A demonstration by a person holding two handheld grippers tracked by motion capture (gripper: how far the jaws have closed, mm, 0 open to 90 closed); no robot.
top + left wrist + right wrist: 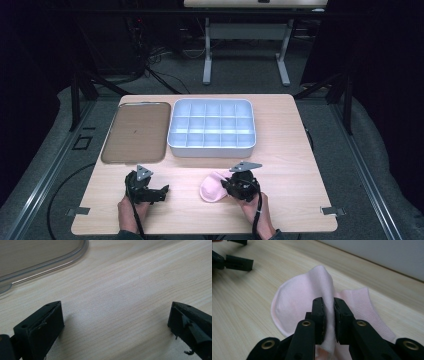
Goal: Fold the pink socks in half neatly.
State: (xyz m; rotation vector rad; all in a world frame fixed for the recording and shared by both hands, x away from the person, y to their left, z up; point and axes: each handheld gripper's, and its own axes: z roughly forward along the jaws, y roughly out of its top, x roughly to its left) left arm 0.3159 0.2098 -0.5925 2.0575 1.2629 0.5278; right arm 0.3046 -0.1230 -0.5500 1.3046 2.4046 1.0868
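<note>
- The pink cloth (297, 302) runs off the bottom edge of the right gripper view, and the fold pinched between the right gripper (329, 315) fingers is hidden by them.
- In the high view, the same gripper covers the cloth's right part.
- The tray (47, 263) is cut off by the top and left edges of the left gripper view.
- A small dark mark on the tray in the high view is too small to identify.
- Both forearms leave the high view's bottom edge.
</note>
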